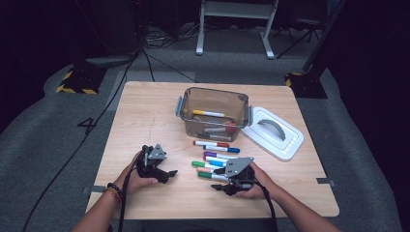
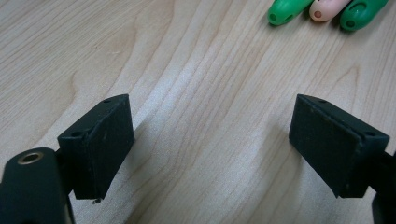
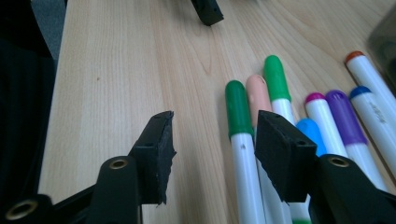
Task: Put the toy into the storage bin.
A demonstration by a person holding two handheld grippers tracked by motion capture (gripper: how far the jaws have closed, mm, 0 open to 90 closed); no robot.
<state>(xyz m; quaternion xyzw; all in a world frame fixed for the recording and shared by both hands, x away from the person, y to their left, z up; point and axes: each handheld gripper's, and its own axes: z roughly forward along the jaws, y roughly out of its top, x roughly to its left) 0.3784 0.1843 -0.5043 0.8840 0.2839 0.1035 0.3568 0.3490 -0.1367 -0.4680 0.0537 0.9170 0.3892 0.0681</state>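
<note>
Nearest, the right gripper [image 3: 212, 154] hangs low over the table [image 1: 145, 116] with its jaws part open astride the dark green marker [image 3: 240, 135], pads not yet pressing it, while the left gripper [image 2: 210, 144] waits beside it, jaws wide and empty; a row of loose markers [image 1: 215, 153] lies just beyond. Farther off, the open bin [image 1: 212, 112] already holds a few markers, its lid [image 1: 273, 131] set to the right; I judge the packing under way, most pens left.
</note>
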